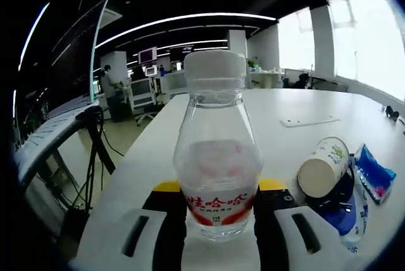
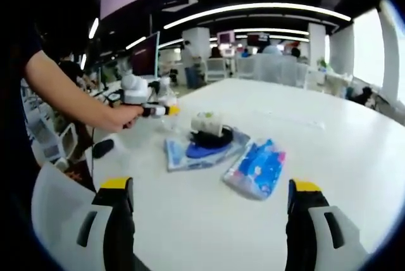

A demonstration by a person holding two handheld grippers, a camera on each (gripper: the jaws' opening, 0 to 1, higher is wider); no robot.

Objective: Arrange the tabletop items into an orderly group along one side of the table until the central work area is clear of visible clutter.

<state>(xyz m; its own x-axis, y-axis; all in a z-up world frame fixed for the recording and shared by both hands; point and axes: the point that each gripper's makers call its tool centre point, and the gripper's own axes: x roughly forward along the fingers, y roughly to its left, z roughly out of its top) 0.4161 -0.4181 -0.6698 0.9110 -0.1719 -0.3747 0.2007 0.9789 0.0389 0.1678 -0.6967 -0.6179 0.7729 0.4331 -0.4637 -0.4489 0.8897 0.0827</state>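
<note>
Left gripper [image 1: 218,226] clamps an upright clear bottle [image 1: 217,151], red label, white cap, near the table [image 1: 278,119] edge. Right of the bottle: paper cup [image 1: 324,166] on its side atop a dark blue item, blue packet [image 1: 373,173] just beyond. In the right gripper view, right gripper [image 2: 209,220] jaws stand wide, holding nothing, over bare table near the packet.
</note>
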